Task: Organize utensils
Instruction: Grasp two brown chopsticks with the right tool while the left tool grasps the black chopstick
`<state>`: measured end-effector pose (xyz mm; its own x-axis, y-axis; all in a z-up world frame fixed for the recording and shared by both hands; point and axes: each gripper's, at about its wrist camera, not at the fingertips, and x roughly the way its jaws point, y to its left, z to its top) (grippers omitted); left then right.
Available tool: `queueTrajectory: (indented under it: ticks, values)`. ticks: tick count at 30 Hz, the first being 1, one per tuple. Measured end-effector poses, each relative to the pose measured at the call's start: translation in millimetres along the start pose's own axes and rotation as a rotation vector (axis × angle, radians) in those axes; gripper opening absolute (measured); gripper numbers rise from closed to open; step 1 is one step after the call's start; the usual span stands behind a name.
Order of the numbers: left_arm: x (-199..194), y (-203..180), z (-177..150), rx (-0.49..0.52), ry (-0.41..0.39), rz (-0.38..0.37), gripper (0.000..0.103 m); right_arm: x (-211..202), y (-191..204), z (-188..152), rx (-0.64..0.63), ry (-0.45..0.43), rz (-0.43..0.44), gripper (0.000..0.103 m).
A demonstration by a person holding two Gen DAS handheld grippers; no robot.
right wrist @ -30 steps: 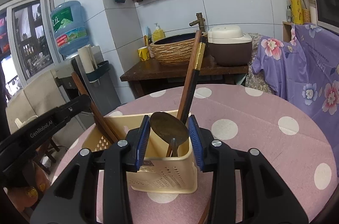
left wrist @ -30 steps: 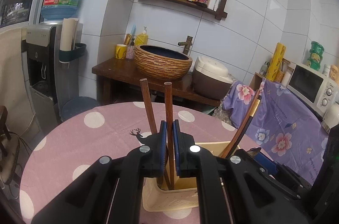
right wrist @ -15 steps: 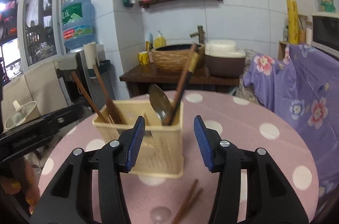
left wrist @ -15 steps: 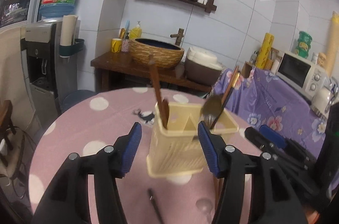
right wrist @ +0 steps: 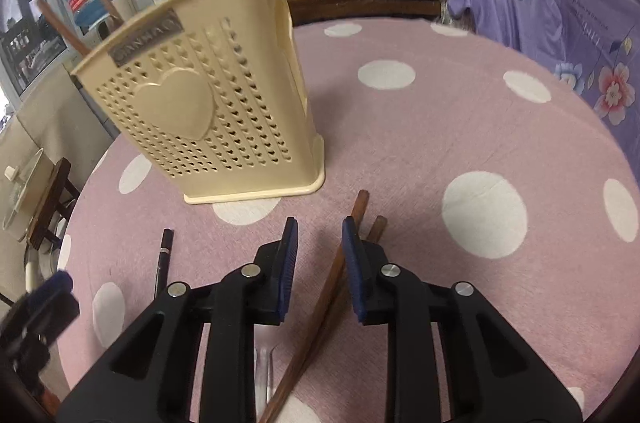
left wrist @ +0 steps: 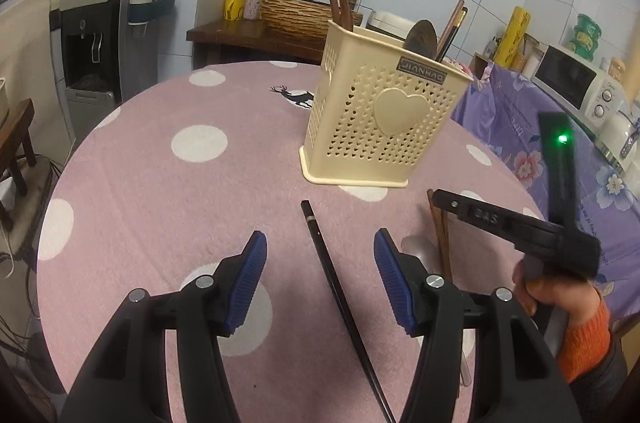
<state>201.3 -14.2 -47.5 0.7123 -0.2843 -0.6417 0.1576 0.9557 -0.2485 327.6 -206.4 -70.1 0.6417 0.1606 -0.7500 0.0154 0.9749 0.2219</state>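
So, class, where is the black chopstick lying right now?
The black chopstick lies flat on the spotted tablecloth, in front of the cream utensil holder, between the open fingers of the left hand-held gripper in its wrist view.

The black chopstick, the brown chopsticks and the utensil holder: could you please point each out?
black chopstick [left wrist: 320,243], left wrist view, shaft on the table.
brown chopsticks [right wrist: 358,209], right wrist view, upper shaft.
utensil holder [left wrist: 396,113], left wrist view, heart emblem.
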Motion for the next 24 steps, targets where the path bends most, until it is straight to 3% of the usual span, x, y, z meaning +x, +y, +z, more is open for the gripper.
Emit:
queueTrajectory:
  ticks: [2,11,14,19,22,24]
  values:
    - [-2.0,-0.4,-1.1,0.003,-0.003,-0.007,0.056,9.0,0.3,-3.9,0.007,0.028,-0.047,0.023]
    - [-1.8,-2.1,-4.6,-0.002,-0.001,-0.023,0.056,22.9,4.1,-7.5,0.020,0.063,-0.080,0.022]
    - [2.2,1.5,-5.1,-0.009,0.016,-0.002,0.056,31.2,5.1,-1.3,0.027,0.070,-0.110,0.022]
    - [21.8,-2.3,-5.5,0.011,0.083,0.049,0.054,39.2,12.3,4.8,0.031,0.062,-0.194,0.013]
    - [36.5,-11.8,-4.2,0.049,0.114,0.080,0.054,39.0,10.8,5.1,0.049,0.062,-0.191,0.010]
    - [49.0,-15.4,-2.6,0.050,0.139,0.094,0.048,38.9,7.4,5.9,0.069,0.066,-0.172,0.010]
